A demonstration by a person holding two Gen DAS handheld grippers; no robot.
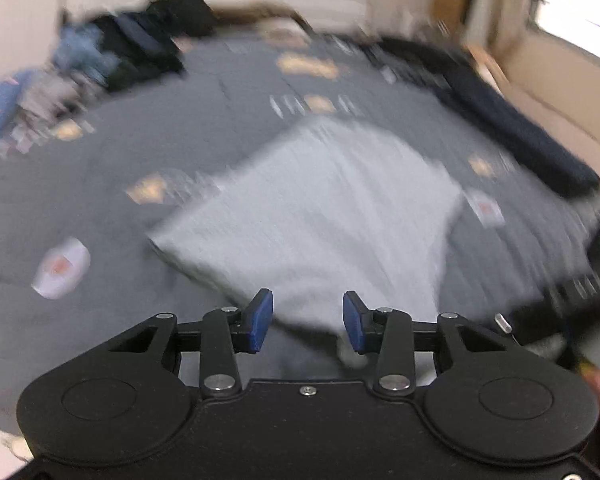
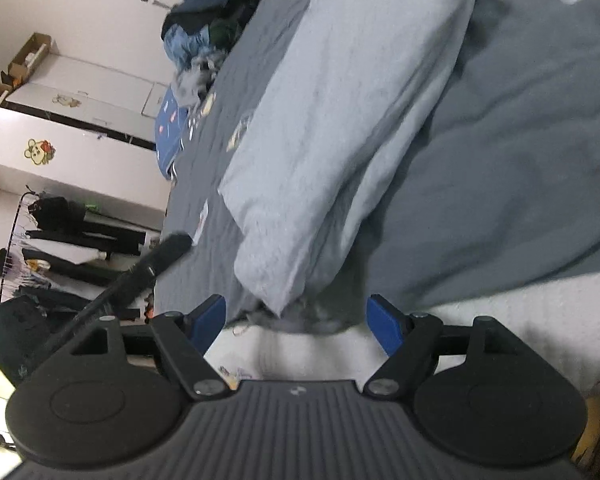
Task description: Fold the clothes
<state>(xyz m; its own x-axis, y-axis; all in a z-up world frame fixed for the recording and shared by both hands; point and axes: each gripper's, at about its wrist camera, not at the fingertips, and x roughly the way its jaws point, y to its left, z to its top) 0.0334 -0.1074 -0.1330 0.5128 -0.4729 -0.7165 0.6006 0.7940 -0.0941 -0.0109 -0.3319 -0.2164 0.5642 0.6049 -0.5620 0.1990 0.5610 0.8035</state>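
A light grey garment (image 1: pixel 320 208), folded into a thick pad, lies on the dark grey patterned bedspread (image 1: pixel 100 220). My left gripper (image 1: pixel 307 322) hovers open just short of its near corner, nothing between the blue pads. The left wrist view is motion-blurred. In the right wrist view the same grey garment (image 2: pixel 340 120) runs away from me as a long folded strip. My right gripper (image 2: pixel 296 326) is open at its near end, over the bed's edge, gripping nothing.
A heap of dark and blue clothes (image 2: pixel 212 20) lies at the far side of the bed. A dark garment (image 1: pixel 512 116) stretches along the bed's right edge. Off the bed stand white cupboards (image 2: pixel 60 128) and a rack of dark hanging clothes (image 2: pixel 72 240).
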